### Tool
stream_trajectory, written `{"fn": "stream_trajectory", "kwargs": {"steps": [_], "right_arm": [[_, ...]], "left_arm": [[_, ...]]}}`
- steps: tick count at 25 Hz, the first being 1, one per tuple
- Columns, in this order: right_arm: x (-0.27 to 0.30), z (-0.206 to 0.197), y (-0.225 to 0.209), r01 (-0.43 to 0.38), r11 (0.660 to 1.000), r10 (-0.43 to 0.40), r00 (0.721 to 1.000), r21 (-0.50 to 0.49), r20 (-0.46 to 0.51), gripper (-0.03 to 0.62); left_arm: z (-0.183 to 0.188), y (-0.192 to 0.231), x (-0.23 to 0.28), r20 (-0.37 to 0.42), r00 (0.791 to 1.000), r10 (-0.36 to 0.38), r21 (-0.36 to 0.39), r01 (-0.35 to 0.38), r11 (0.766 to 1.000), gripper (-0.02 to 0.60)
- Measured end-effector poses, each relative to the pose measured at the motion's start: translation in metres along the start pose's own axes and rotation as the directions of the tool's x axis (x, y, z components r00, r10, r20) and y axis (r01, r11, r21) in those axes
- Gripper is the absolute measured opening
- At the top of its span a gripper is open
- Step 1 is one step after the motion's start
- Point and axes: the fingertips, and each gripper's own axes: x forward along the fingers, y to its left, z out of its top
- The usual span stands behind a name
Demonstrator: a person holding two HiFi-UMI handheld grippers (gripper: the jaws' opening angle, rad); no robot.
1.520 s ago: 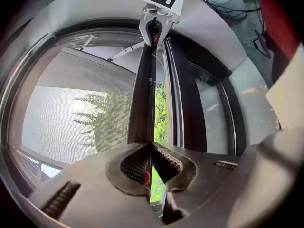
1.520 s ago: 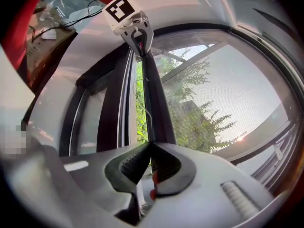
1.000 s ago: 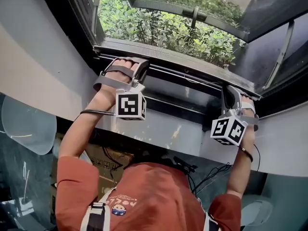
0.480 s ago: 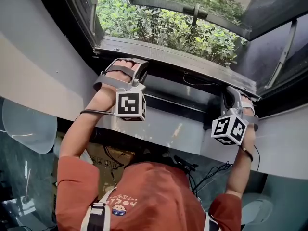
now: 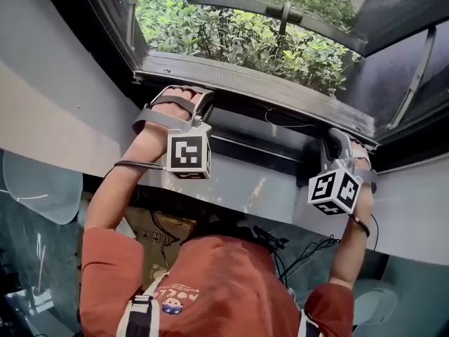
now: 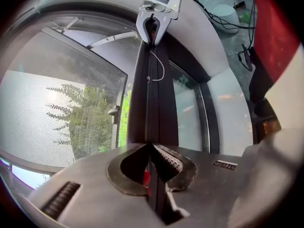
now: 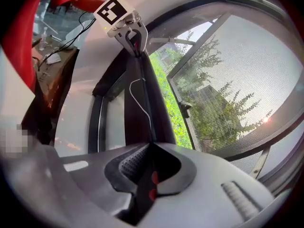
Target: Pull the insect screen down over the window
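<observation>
Green bushes [image 5: 231, 34] grow outside a big window [image 5: 245, 83] in a grey wall.

In the head view, a person in a red top reaches out with both arms. The left gripper [image 5: 203, 107] and the right gripper [image 5: 335, 144] sit well apart on one long dark pull bar [image 5: 270, 135]. The bar lies low, just under the window's bottom edge.

In the left gripper view, the jaws are clenched tight on the pull bar. The insect screen [image 6: 57, 103] shows as fine net beside the bar. A thin white string [image 6: 159, 68] hangs along it.

In the right gripper view, these jaws are also squeezed on the same bar.

I think the pulling step is in hand, and it looks almost done. Next, both hands should press down together, so the bar stays level and does not spring back.
</observation>
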Motion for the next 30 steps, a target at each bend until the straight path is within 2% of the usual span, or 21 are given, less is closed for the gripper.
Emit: {"fn": "stream_trajectory", "kwargs": {"steps": [7, 11, 17, 19, 24, 30], "right_arm": [[0.0024, -0.0003, 0.0004, -0.015, 1.000, 0.015, 1.000, 0.005, 0.013, 0.044], [0.0009, 0.0007, -0.0021, -0.020, 0.998, 0.016, 0.998, 0.058, 0.061, 0.054], [-0.0016, 0.0011, 0.0006, -0.031, 0.995, 0.021, 0.994, 0.091, 0.109, 0.068], [-0.0016, 0.0018, 0.0048, -0.060, 0.993, 0.048, 0.992, 0.099, 0.117, 0.136], [-0.0024, 0.0020, 0.0050, -0.064, 0.993, 0.050, 0.990, 0.101, 0.132, 0.150], [-0.0063, 0.0050, 0.0030, -0.053, 0.984, 0.022, 0.984, 0.172, 0.177, 0.159]], "left_arm": [[0.0005, -0.0019, 0.0050, 0.016, 1.000, -0.023, -0.024, 0.024, 0.999, 0.032], [-0.0005, -0.0035, 0.0058, 0.076, 0.996, -0.040, -0.086, 0.047, 0.995, 0.034], [-0.0003, -0.0035, 0.0042, 0.099, 0.995, -0.015, -0.092, 0.024, 0.995, 0.035], [-0.0006, -0.0032, 0.0040, 0.109, 0.994, -0.009, -0.105, 0.020, 0.994, 0.035], [0.0009, -0.0048, 0.0026, 0.131, 0.991, -0.009, -0.149, 0.029, 0.988, 0.092], [0.0024, -0.0028, -0.0007, 0.169, 0.985, 0.038, -0.233, 0.002, 0.973, 0.106]]}}
